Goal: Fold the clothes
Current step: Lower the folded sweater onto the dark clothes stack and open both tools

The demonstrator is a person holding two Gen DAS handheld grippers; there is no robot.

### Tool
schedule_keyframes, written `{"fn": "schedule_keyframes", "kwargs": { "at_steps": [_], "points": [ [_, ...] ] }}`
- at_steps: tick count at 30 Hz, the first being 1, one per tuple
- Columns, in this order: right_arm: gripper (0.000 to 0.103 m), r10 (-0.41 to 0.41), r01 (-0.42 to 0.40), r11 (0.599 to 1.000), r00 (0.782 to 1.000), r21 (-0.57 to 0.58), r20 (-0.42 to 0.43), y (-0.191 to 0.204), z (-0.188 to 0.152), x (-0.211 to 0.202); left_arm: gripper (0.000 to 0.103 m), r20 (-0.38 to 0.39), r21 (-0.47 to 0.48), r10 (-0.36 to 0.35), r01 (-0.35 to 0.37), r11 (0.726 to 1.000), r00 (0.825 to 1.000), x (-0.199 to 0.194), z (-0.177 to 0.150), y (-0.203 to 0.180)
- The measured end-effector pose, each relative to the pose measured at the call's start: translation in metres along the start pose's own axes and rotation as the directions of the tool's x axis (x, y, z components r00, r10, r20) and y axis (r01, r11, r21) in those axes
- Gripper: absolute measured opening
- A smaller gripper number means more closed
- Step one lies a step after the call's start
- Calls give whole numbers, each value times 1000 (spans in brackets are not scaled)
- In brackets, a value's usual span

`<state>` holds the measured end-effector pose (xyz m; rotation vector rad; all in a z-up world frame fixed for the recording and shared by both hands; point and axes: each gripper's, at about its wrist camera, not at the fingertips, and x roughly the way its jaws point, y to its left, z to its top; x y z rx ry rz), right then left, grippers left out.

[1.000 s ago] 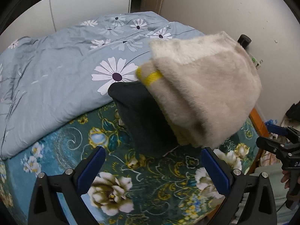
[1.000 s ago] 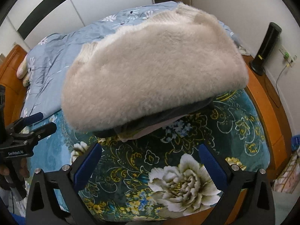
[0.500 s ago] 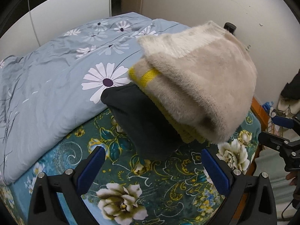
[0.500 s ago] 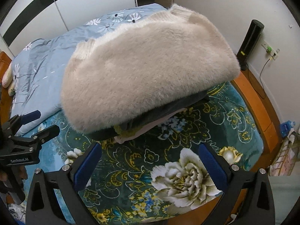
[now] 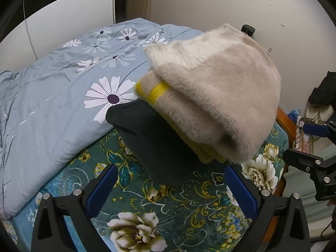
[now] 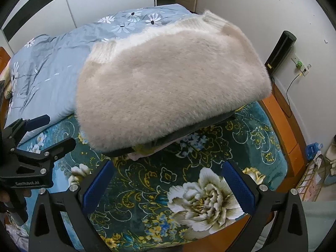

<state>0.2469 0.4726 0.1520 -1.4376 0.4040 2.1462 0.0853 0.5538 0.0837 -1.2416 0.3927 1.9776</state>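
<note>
A folded fluffy beige sweater [image 5: 220, 96] tops a stack of folded clothes on the bed; it also shows in the right wrist view [image 6: 168, 84]. Under it lie a beige and yellow garment [image 5: 155, 90] and a dark grey garment [image 5: 155, 147]. A dark edge [image 6: 189, 130] and a pale pink piece peek out below the sweater. My left gripper [image 5: 168, 187] is open and empty, short of the stack. My right gripper [image 6: 168, 182] is open and empty, also short of the stack. Each gripper shows in the other's view [image 5: 315, 147] [image 6: 37, 138].
The stack rests on a teal floral blanket [image 6: 189, 189]. A light blue daisy-print duvet [image 5: 52, 96] lies behind it. A white wall, a black tower device [image 6: 281, 50] and a wall socket stand on the right. The wooden bed frame [image 6: 285, 130] edges the mattress.
Both grippers have drawn back and up from the stack, so it looks smaller and further away. The stack has not moved. Both grippers stay open.
</note>
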Motion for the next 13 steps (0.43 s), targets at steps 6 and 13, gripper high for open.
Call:
{"fn": "schedule_keyframes", "kwargs": {
  "at_steps": [6,13],
  "points": [
    [103,2,-2,1000,1000,-11,0,3,-2,-3,103,-3,-11,0,0,1000,1000,-2,-4,-3],
    [103,14,-14,1000,1000,-9,-5,1,-7,-5,103,39,-36,1,0,999,999,-15,-9,-5]
  ]
}}
